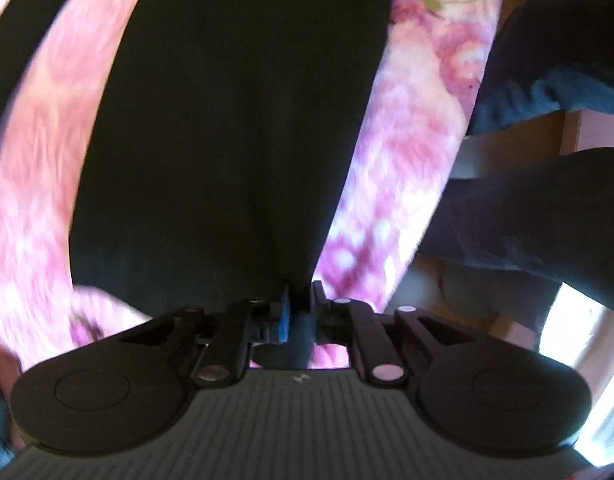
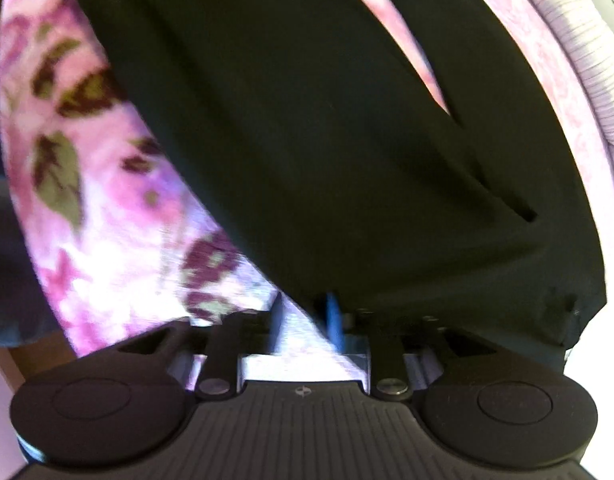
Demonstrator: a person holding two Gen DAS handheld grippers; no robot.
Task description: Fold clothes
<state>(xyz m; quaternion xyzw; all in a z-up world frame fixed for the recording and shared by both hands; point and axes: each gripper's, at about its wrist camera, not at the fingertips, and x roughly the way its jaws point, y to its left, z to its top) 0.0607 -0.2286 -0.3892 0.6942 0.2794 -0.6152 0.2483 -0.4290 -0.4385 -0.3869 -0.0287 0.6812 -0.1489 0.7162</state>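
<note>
A pink floral bedspread (image 1: 411,152) forms the work surface and fills the background of both wrist views, its printed leaves and blossoms sharpest at the left of the right wrist view (image 2: 91,184). On it lies the black garment (image 1: 235,128), the largest item on the surface, spread flat and running away from both cameras; in the right wrist view (image 2: 315,132) a narrow wedge of bedspread shows through between two of its parts near the upper right, and a seam or slit is visible toward its right edge. Off the bed, at the right of the left wrist view, a person's dark sleeve or trouser leg (image 1: 539,216) and a blue cloth (image 1: 555,96) are seen over a wooden floor (blur prevents closer identification). The left gripper (image 1: 299,304) points down at the near edge of the garment with its jaws drawn narrow; a dark fold of the black fabric stands pinched between the blue pads. The right gripper (image 2: 307,320) stands partly open at the garment's near hem; bedspread is visible in the gap between its fingers, the hem crosses just ahead of the blue pad (image 2: 334,316), and the pads do not press on the cloth.
</note>
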